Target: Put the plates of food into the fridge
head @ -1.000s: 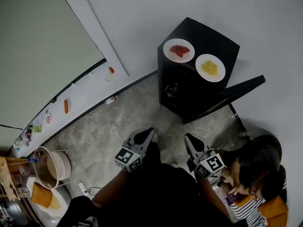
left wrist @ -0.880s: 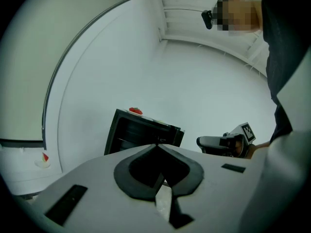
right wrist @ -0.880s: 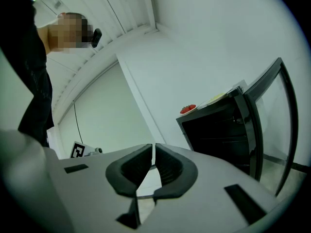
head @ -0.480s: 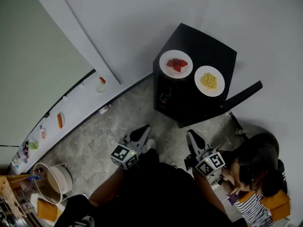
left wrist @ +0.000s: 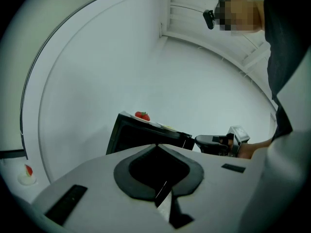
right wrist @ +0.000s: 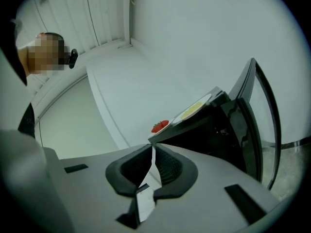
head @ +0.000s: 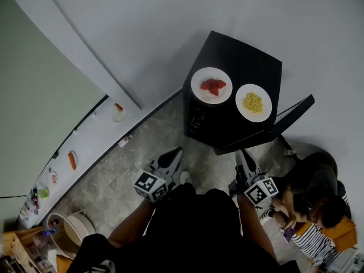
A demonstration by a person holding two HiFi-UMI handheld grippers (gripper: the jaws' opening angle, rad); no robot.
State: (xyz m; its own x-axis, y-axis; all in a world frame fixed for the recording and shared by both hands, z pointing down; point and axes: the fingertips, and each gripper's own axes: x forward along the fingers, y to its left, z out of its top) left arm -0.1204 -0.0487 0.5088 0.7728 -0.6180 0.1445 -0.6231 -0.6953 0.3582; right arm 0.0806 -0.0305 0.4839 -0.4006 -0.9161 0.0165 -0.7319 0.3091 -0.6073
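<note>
A black mini fridge stands against the wall, its door swung open to the right. On its top sit two white plates: one with strawberries, one with yellow food. My left gripper and right gripper hang over the floor in front of the fridge, both shut and empty. In the left gripper view the left gripper points at the fridge, with the strawberries above it. Past the right gripper I see the strawberry plate, the yellow plate and the open door.
A person in a striped top sits on the floor at the lower right, close to my right gripper. A low white ledge along the left wall carries small food models. A round basket stands at the bottom left. The floor is grey stone.
The view has swung left, so the fridge sits slightly lower and closer. Both grippers have edged toward it, the right one shifting right. Both stay shut.
</note>
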